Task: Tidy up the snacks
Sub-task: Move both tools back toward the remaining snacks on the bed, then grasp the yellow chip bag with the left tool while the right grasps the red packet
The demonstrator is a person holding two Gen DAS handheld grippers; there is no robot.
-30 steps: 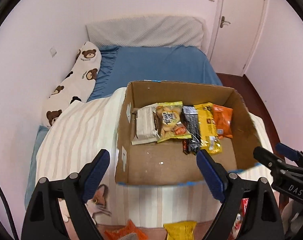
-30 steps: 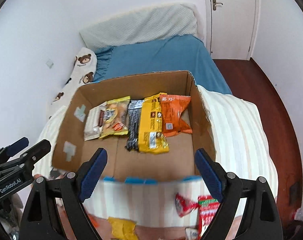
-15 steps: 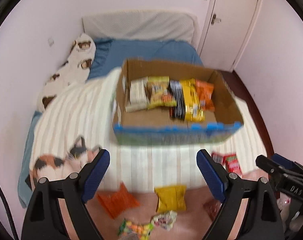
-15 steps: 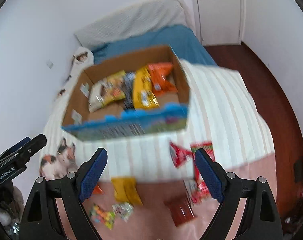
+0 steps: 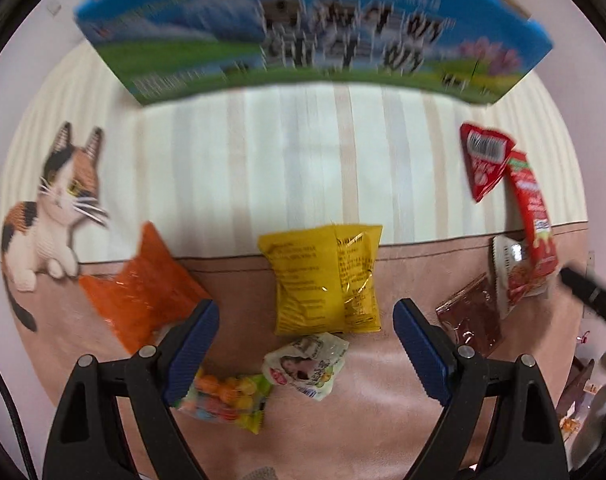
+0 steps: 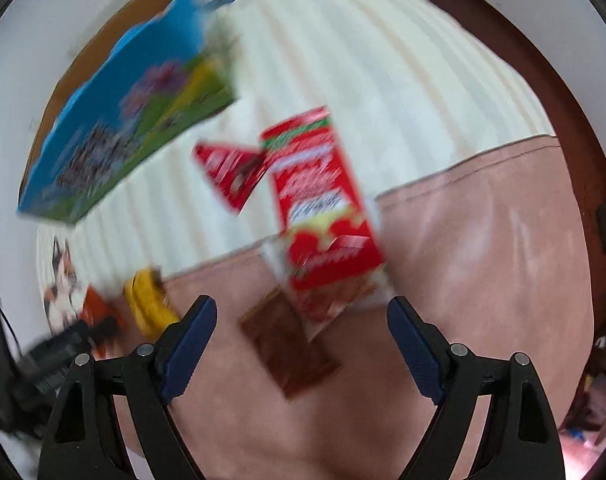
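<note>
Loose snacks on the bed [image 5: 303, 152], near its front edge, left to right: one orange pouch [image 5: 139, 288], one candy bag [image 5: 227, 396], one yellow bag [image 5: 327, 276], one white packet [image 5: 307, 364], one brown sachet [image 5: 471, 312], two red packs [image 5: 485, 160]. Light, crinkly, slippery; pinch mid-body or the seam. Box [image 5: 303, 32] sits behind them. Left gripper [image 5: 305, 340] and right gripper [image 6: 301, 344]: jaws wide apart, empty.

A cream striped blanket [image 5: 303, 152] printed with a calico cat [image 5: 51, 208] covers the bed, meeting a pink plush panel [image 5: 363, 412] along a stitched seam. In the right wrist view, dark wood floor [image 6: 559, 92] borders the bed's far side.
</note>
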